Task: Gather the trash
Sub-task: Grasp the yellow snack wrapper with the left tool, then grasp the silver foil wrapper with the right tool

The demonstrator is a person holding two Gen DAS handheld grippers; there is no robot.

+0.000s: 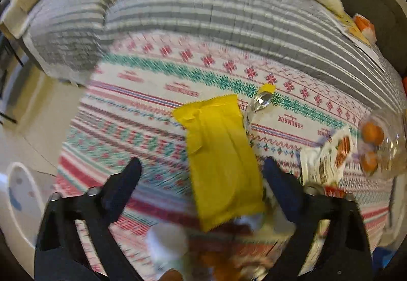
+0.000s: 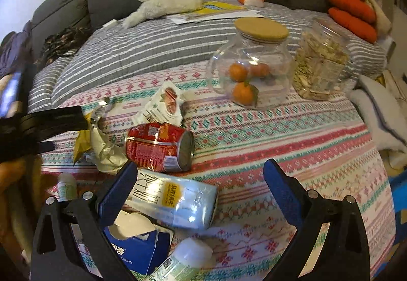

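Trash uncollected, scattered on patterned cloth (image 2: 279,143). Landmark: red can (image 2: 159,146), lying on its side. Behind it, torn snack wrapper (image 2: 162,105); in front, pale blue can (image 2: 175,200), blue biscuit box (image 2: 138,248); to its left, crumpled foil (image 2: 104,143). Yellow wrapper (image 1: 220,158) lies between left gripper (image 1: 201,166) jaws, wide open, gripping nothing. Right gripper (image 2: 198,174) likewise wide open, empty. Judged: collection barely begun.

- Right gripper (image 2: 201,174): jaws wide; bare cloth (image 2: 279,138) ahead and to its right.
- Left side blocked: red can (image 2: 159,146), pale can (image 2: 175,200), blue box (image 2: 137,250).
- Beyond: jar (image 2: 250,64), seed jar (image 2: 320,62).
- Left gripper (image 1: 201,169): yellow wrapper (image 1: 221,161) between jaws; bare cloth left.
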